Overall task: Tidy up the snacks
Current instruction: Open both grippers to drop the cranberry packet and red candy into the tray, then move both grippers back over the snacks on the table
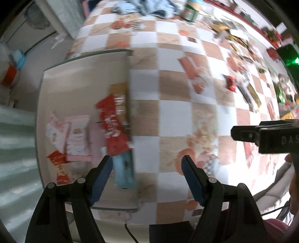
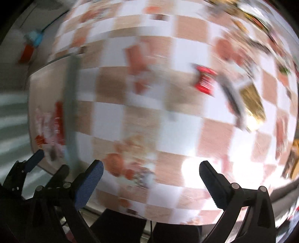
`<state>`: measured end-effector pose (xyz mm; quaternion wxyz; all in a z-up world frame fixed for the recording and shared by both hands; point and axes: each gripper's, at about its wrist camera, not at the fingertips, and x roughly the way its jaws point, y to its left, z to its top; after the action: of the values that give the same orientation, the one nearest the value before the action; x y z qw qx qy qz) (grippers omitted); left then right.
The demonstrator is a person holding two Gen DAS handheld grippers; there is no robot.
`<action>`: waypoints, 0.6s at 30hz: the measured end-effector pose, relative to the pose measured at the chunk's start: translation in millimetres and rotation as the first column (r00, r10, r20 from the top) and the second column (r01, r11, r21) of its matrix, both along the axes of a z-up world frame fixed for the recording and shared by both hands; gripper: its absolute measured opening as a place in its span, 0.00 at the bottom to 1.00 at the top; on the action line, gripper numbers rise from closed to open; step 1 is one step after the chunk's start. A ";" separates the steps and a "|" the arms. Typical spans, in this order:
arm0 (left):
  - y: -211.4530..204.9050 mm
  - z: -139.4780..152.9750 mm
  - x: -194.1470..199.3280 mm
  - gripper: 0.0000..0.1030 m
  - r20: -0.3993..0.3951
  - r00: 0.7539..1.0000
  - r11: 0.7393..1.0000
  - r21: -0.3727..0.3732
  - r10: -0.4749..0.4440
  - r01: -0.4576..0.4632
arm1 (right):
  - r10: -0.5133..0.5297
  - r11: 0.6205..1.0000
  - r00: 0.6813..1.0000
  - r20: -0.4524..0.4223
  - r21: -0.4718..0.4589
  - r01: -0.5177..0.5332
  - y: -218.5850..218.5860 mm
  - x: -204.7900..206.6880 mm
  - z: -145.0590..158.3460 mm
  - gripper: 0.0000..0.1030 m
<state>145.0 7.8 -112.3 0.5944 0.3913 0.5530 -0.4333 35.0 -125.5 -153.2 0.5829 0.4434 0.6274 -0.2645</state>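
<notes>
A shallow beige tray sits at the table's left end and holds a red packet, a pink packet, a light blue packet and a small red-and-gold one. My left gripper hangs open over the tray's right edge with nothing between its pads. My right gripper stands wide open over bare tablecloth, holding nothing. Loose snacks lie to the right in this blurred view, among them a small red packet and a gold packet.
A checked orange-and-white tablecloth covers the table. More loose packets crowd its right side. A green-lidded jar and a blue cloth lie at the far end. The floor drops off left of the tray.
</notes>
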 end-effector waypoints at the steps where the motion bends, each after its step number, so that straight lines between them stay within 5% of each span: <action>1: -2.8 -0.7 -6.9 0.77 0.000 1.000 1.000 0.003 -0.015 0.015 | -0.021 1.000 1.000 -0.009 -0.001 0.021 -3.0 -11.1 -1.8 1.00; 18: -66.8 -16.2 -95.2 0.77 0.018 0.988 0.988 0.038 -0.153 0.153 | -0.342 0.939 0.939 -0.036 -0.062 0.339 -87.5 -170.8 -5.6 1.00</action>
<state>49.8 -59.1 -128.5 0.5578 0.4478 0.5230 -0.4635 -135.8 -213.0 -158.8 0.5255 0.5228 0.5471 -0.3887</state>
